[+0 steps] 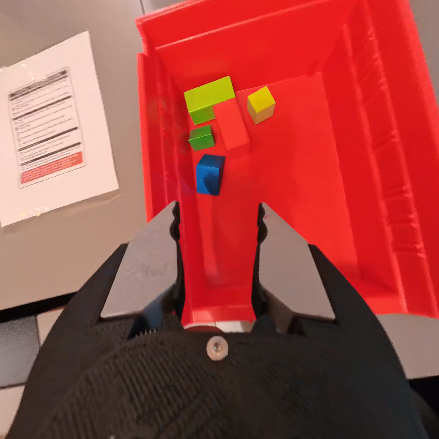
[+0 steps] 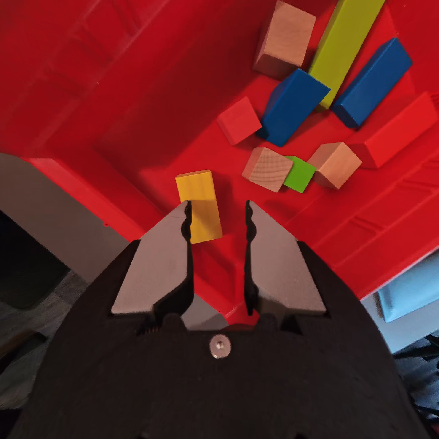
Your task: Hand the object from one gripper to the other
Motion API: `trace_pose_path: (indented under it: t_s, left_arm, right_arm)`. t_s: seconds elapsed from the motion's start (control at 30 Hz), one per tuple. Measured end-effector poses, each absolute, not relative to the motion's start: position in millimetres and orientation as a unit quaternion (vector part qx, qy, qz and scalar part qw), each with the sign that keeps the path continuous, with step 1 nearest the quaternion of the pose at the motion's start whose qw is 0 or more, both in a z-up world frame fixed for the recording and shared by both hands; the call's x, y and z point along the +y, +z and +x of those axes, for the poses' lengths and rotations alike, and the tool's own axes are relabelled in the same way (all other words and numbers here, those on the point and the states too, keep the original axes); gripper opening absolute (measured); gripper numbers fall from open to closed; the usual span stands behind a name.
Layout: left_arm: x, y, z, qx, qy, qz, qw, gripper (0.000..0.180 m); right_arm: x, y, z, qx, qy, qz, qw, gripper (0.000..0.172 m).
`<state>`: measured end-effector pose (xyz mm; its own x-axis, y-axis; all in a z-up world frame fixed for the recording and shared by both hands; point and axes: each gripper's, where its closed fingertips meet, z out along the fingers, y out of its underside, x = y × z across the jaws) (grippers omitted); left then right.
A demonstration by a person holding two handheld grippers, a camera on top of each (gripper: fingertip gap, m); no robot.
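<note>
In the left wrist view, my left gripper (image 1: 218, 204) is open and empty, hovering over a red bin (image 1: 356, 142). A blue cube (image 1: 210, 174) lies on the bin floor just beyond the fingertips, and nothing touches it. In the right wrist view, my right gripper (image 2: 218, 202) is open over another red bin (image 2: 142, 107). A yellow rectangular block (image 2: 197, 187) lies on that bin's floor below the jaws. It is partly behind one finger (image 2: 166, 237), and there is a clear gap to the other pad. Neither gripper shows in the other's view.
The left bin also holds a lime block (image 1: 209, 99), a red block (image 1: 234, 126), a yellow cube (image 1: 261, 104) and a small green cube (image 1: 202, 137). A printed sheet (image 1: 52, 128) lies on the table beside it. The right bin holds several blue, red, green, lime and plain wooden blocks (image 2: 268, 168). My right fingertips sit around 75 centimetres from my left ones.
</note>
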<state>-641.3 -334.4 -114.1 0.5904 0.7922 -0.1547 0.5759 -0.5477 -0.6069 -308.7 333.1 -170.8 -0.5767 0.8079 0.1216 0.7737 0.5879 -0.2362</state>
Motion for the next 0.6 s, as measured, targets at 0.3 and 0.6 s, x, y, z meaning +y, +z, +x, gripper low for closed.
trace_pose_path:
  t_s: [0.3, 0.6]
  left_arm:
    - [-323.3, -183.2, -697.0, -0.353, 0.172, -0.914, 0.103, 0.044]
    - [-304.3, -190.7, -679.8, -0.356, 0.107, -0.919, 0.129, 0.031]
  right_arm:
    - [302.3, -146.8, -316.6, -0.879, 0.164, -0.418, 0.159, 0.045]
    - [244.3, -106.0, -319.7, -0.861, 0.282, -0.371, 0.204, 0.043]
